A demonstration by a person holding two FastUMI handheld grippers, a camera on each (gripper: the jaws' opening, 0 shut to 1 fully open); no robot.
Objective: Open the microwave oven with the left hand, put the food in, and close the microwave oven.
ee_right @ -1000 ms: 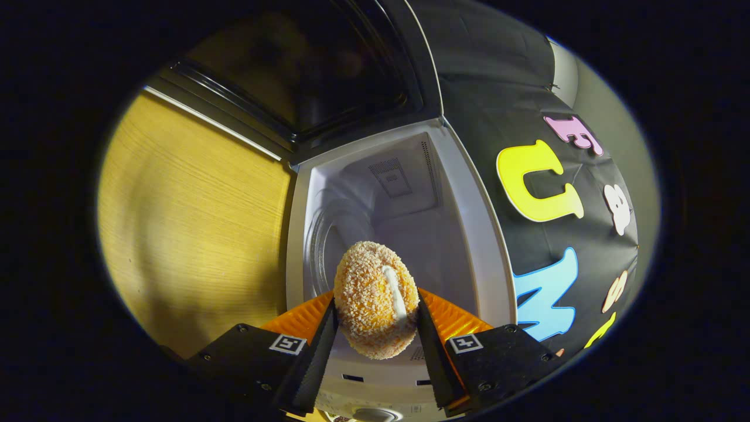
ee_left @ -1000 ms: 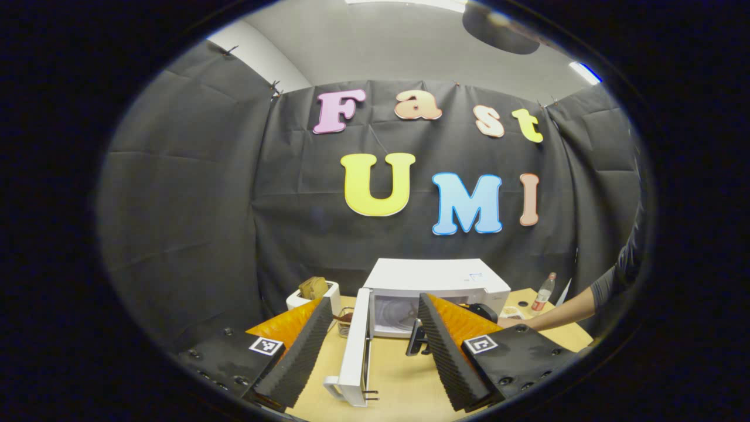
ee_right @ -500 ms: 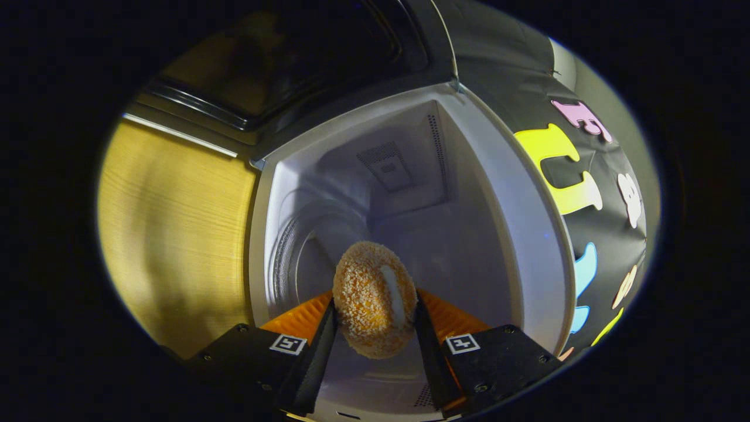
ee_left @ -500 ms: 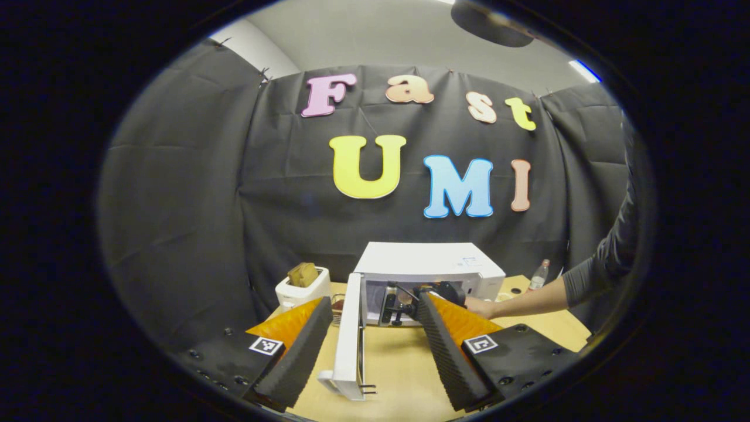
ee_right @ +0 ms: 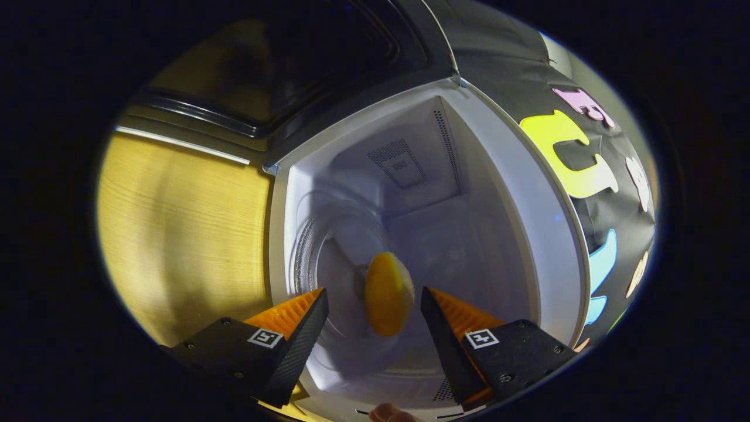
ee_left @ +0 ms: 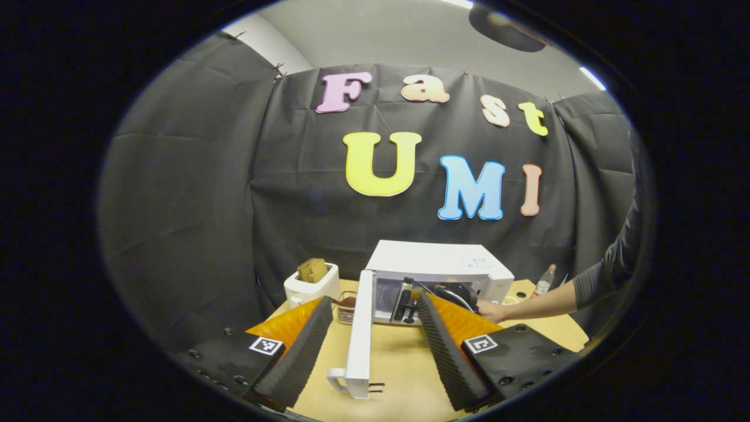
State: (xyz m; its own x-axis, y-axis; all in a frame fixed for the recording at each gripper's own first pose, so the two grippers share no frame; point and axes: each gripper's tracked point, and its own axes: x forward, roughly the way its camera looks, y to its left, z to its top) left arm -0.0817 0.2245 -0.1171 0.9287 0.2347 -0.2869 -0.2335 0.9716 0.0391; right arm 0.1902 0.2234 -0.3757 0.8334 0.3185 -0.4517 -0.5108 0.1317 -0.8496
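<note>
Microwave oven (ee_left: 436, 266) is standing on the wooden table (ee_left: 404, 363) with its door (ee_left: 358, 337) swung fully out toward the left gripper view's camera, edge-on and latch prongs showing at the near end. Behind it, a white toaster (ee_left: 310, 287) is holding a slice of bread, and a small bottle (ee_left: 545, 282) is standing off to the far side. A sleeved arm (ee_left: 586, 287) is reaching in from that side, carrying the right gripper (ee_left: 436, 296) at the mouth of the cavity. In the right gripper view the white cavity (ee_right: 428, 234) and its round turntable (ee_right: 334, 269) are lying ahead, rotated by the tilt of the hand, and the food (ee_right: 388, 293), a rounded orange-crumbed piece, is sitting between the fingers with daylight on both sides: the right gripper (ee_right: 375, 310) is spread wide and gripping nothing, so the food is looking released onto or just above the turntable, though whether it is resting settled I cannot tell. The left gripper (ee_left: 369, 351) is hanging well back from the oven, its fingers parted and empty, flanking the door's edge without touching it. Risks from here, as I judge them: the rounded food rolling off the turntable toward the opening, a finger clipping it while backing out, or the door swinging shut on the right gripper before it is clear.
</note>
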